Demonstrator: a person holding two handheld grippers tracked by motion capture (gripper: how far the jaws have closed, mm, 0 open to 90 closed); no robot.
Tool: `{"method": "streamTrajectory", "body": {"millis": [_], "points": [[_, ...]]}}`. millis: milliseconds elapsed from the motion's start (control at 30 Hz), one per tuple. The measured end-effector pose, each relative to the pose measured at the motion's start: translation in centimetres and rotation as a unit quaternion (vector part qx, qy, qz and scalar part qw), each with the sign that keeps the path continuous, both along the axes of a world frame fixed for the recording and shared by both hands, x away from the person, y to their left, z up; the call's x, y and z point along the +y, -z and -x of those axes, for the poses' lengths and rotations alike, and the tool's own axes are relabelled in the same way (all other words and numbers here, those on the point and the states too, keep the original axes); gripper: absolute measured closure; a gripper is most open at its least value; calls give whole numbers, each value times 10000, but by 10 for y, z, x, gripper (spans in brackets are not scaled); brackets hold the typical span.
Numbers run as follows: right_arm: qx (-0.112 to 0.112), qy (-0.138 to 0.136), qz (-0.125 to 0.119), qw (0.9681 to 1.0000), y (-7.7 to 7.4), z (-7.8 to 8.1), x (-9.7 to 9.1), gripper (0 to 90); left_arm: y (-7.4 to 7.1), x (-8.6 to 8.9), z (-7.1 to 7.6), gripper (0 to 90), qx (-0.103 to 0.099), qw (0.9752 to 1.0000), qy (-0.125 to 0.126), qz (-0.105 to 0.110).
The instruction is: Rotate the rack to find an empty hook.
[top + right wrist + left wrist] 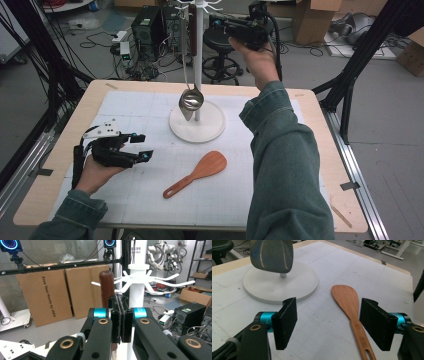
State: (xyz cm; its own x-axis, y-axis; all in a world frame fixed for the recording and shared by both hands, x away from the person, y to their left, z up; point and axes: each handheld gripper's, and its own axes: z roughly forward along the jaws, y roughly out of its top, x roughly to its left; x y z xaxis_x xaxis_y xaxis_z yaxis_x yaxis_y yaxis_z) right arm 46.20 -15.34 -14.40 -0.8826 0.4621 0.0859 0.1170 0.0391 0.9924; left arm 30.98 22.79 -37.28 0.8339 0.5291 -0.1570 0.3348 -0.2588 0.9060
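A steel ladle (191, 100) with a brown handle (106, 287) hangs from the white hook rack (199, 60); its bowl (272, 255) sits just above the rack's round base (197, 125). A wooden spatula (200, 172) lies flat on the mat in front of the base. My right gripper (216, 21) is raised beside the rack's top, its jaws shut flat together (121, 300) with nothing between them, and the ladle handle just behind them. My left gripper (143, 146) rests low at the mat's left, open and empty, pointing at the spatula (348, 300) and base (279, 282).
A white gridded mat (150, 195) covers the wooden table (45, 200). The rack's hooks (160, 278) spread out at the top. Beyond the table stand a black stool (222, 45), electronics, cables and cardboard boxes (45, 295). A black frame leg (345, 100) stands at the right.
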Motion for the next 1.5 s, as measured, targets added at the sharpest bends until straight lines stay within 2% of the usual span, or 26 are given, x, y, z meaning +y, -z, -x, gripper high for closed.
{"method": "streamTrajectory", "body": {"millis": [400,867,1500], "points": [[-4,124,-63,9999,-2,-2,-6,899,0,1,1,311,-23,10000,5,12],[-55,77,-51,9999,-6,1,1,899,0,0,0,311,-28,10000,13,-30],[-90,-8,91,9999,-7,3,19,899,0,0,0,311,-31,10000,15,-39]]}}
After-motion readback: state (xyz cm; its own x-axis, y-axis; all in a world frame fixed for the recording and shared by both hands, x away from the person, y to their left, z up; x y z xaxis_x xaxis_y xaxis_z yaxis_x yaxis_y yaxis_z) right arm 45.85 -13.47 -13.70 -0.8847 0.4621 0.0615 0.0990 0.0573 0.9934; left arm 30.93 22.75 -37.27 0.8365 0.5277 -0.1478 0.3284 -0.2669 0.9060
